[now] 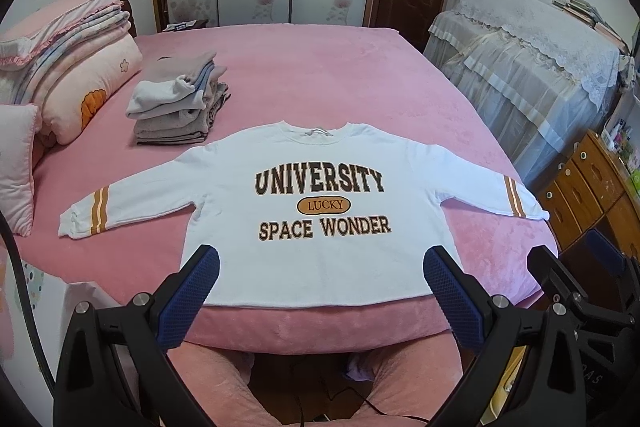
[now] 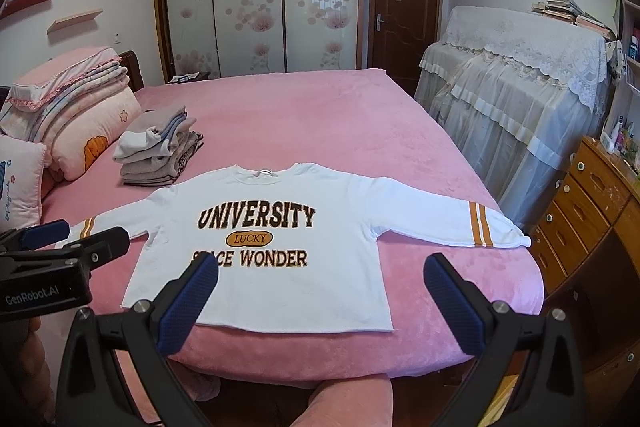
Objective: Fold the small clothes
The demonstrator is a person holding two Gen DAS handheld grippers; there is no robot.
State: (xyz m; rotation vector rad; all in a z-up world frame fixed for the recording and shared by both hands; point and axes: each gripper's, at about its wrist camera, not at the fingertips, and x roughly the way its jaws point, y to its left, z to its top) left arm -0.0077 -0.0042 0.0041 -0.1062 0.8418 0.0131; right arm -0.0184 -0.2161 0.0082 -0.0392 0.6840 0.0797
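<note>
Both claws are held spread wide over the near edge of the bed, and nothing is gripped by either. On the left gripper (image 1: 320, 269) the blue ribbed pads (image 1: 188, 297) are set far apart, with the hem of the white long-sleeved sweatshirt (image 1: 312, 155) seen between them. The right gripper (image 2: 320, 277) is opened to the same extent, its fingers hanging above the near hem and the bare pink cover to the right of the garment; no cloth is touched by them.

The sweatshirt is laid flat and face up near the foot of the pink plush-covered bed (image 1: 320, 67), collar toward the far side, hem along the near edge. Both sleeves are stretched outward to left and right, each marked with orange and white stripes near the cuff. Brown lettering reading UNIVERSITY, LUCKY and SPACE WONDER is printed on the chest.

A stack of folded grey and pale blue clothes (image 1: 180, 99) is placed on the bed just beyond the left shoulder of the sweatshirt. Further left, folded pink quilts and pillows (image 1: 76, 67) are piled.
</note>
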